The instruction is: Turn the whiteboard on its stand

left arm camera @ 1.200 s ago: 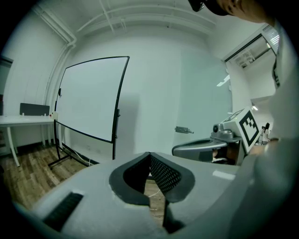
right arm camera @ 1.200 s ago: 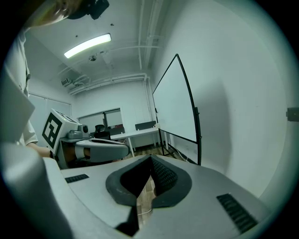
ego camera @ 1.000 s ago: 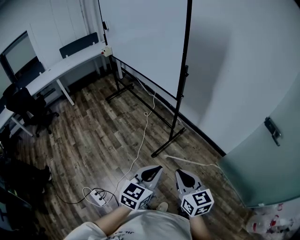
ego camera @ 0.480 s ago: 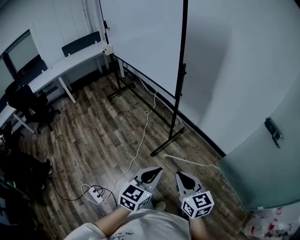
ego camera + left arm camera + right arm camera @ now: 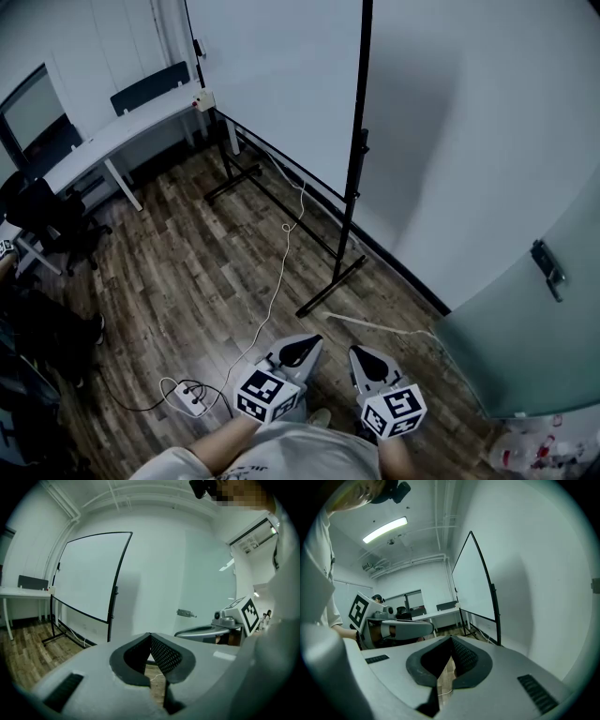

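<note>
The whiteboard [image 5: 281,75] stands on a black wheeled stand [image 5: 353,178] close to the far wall, a couple of steps ahead of me. It also shows in the left gripper view as a whiteboard [image 5: 91,573] at the left, and in the right gripper view as a whiteboard [image 5: 473,583] seen nearly edge-on. My left gripper [image 5: 305,345] and right gripper [image 5: 364,356] are held low, side by side in front of the person's body. Both are shut with nothing between the pads, and both are well short of the board. The left gripper [image 5: 150,637] and right gripper [image 5: 451,640] point toward it.
A white desk [image 5: 122,131] and a black office chair [image 5: 47,211] stand at the left. A power strip [image 5: 187,398] with a white cable [image 5: 281,272] lies on the wood floor. A frosted glass door [image 5: 525,309] is at the right, and a thin white rod [image 5: 384,325] lies near it.
The head view has drifted slightly, so the board and desk sit a little further left in the picture. Both grippers stay low and shut.
</note>
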A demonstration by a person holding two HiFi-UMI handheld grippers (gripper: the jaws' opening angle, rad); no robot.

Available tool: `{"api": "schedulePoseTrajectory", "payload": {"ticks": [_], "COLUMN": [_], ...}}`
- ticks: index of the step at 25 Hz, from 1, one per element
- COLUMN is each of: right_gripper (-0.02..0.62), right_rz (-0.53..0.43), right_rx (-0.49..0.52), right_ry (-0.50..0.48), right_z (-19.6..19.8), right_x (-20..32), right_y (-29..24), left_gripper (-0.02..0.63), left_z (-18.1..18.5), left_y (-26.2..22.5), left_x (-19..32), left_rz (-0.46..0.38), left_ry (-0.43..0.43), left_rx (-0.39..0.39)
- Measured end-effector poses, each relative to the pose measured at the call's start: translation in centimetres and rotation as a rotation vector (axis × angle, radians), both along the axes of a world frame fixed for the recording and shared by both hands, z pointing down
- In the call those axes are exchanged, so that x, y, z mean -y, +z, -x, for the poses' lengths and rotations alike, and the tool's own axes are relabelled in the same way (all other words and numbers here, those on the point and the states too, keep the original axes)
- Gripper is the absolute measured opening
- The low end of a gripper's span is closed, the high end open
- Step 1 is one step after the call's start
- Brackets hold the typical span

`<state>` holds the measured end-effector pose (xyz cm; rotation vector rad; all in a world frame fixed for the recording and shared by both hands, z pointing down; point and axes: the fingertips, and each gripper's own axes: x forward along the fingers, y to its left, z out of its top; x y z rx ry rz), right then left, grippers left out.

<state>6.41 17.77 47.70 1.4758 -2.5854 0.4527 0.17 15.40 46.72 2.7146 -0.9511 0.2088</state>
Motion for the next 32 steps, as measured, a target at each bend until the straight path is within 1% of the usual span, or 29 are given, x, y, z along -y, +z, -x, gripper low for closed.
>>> {"api": "schedulePoseTrajectory", "payload": {"ticks": [7, 13, 16, 20, 24, 32], "right_gripper": [0.006, 0.006, 0.006, 0.006, 0.006, 0.006], "right_rz": [-0.005, -0.035, -0.042, -0.052, -0.073, -0.061], "right_rx": [-0.013, -0.019, -0.019, -0.018, -0.027, -0.034], "right_ry": [0.040, 0.067, 0.085, 0.101, 0.106, 0.086], "right_z": [-0.3, 0.4, 0.7, 1.9, 2.6, 2.8], "right_x": [7.7, 14.7, 17.5, 19.9, 21.3, 24.1], "right_y": [-0.2, -1.0, -1.2, -1.8, -2.2, -2.1], "left_gripper": [0.011, 0.011, 0.011, 0.011, 0.011, 0.011], "left_z": [0.1, 0.4, 0.9, 2.2, 2.6, 3.1], "left_y": [-0.3, -0.9, -1.3, -1.6, -1.7, -1.7], "left_x": [7.9, 15.1, 17.9, 20.3, 21.9, 24.7], "left_rz": [-0.018, -0.051, -0.061, -0.062, -0.064, -0.051], "left_ry": [0.044, 0.078, 0.092, 0.107, 0.119, 0.075], "left_rx": [0.007, 0.009, 0.013, 0.000, -0.008, -0.012]}}
